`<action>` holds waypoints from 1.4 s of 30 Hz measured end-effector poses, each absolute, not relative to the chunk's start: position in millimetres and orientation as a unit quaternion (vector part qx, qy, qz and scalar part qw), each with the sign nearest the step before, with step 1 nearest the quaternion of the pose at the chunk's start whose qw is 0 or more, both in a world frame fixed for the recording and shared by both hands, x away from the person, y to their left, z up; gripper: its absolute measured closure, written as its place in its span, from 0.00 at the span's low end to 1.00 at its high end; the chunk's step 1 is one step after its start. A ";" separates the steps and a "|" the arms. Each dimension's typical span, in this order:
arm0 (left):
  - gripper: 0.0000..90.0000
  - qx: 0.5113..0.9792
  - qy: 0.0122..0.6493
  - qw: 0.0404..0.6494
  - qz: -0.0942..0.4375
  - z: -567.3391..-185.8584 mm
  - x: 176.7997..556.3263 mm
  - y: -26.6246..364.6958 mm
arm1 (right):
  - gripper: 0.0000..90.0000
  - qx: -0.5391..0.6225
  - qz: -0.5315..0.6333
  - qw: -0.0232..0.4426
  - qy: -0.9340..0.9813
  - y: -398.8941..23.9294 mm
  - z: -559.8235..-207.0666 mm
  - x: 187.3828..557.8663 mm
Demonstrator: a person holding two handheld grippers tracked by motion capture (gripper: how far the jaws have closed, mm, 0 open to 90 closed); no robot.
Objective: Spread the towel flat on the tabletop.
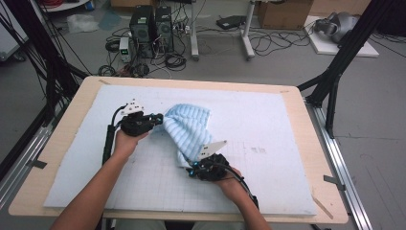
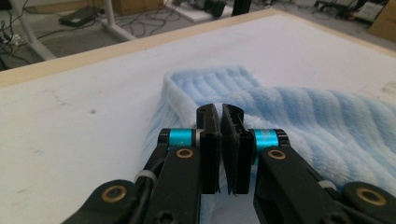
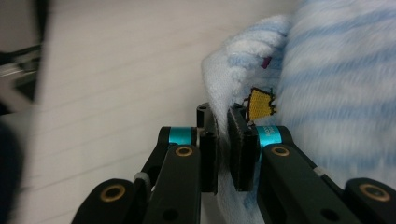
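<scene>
A light blue striped fluffy towel (image 1: 189, 127) lies bunched on the white mat, its left corner raised. My left gripper (image 1: 155, 117) is at that left corner. In the left gripper view its jaws stand together (image 2: 220, 112), shut on the towel's (image 2: 327, 121) hemmed edge. My right gripper (image 1: 191, 168) is at the towel's near corner. In the right gripper view the jaws (image 3: 219, 114) pinch a fold of the towel's (image 3: 336, 70) edge, next to a small yellow embroidered patch (image 3: 260, 103).
A white gridded mat (image 1: 268, 124) covers most of the wooden table (image 1: 306, 120), with bare mat to the right and in front. Beyond the far edge, computer towers (image 1: 151, 26) and cables sit on the floor. Black frame posts (image 1: 335, 72) stand at both sides.
</scene>
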State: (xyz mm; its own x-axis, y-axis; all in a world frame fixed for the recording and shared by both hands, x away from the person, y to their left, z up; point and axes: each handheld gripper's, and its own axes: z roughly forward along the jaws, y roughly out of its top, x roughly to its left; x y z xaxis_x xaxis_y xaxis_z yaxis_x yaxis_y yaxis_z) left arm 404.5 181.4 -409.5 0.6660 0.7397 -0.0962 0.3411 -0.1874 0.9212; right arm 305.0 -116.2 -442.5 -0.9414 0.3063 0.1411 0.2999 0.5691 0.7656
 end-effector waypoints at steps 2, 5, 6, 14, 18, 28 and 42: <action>0.95 0.741 0.371 0.524 0.196 -407.9 406.3 187.1 | 0.94 0.142 0.440 -0.021 0.886 -113.2 -440.5 296.8; 0.98 0.733 0.388 0.518 0.211 -407.1 409.6 194.3 | 0.93 0.113 0.435 -0.039 0.893 -111.8 -441.0 287.3; 0.98 0.730 0.394 0.517 0.212 -407.7 410.6 195.9 | 0.91 0.110 0.432 -0.042 0.894 -113.0 -442.5 286.1; 0.81 0.730 0.404 0.513 0.203 -412.6 411.5 194.4 | 0.61 0.204 0.530 -0.019 0.823 -148.9 -420.9 301.5; 0.67 0.723 0.412 0.517 0.202 -414.9 406.8 195.4 | 0.54 0.309 0.497 0.081 0.807 -160.1 -416.8 321.8; 0.53 0.722 0.417 0.515 0.199 -422.0 395.6 204.2 | 0.50 0.368 0.385 0.138 0.835 -115.1 -449.2 371.0; 0.44 0.727 0.410 0.516 0.194 -421.0 384.4 201.3 | 0.94 0.438 0.344 0.224 0.800 -158.5 -436.5 411.9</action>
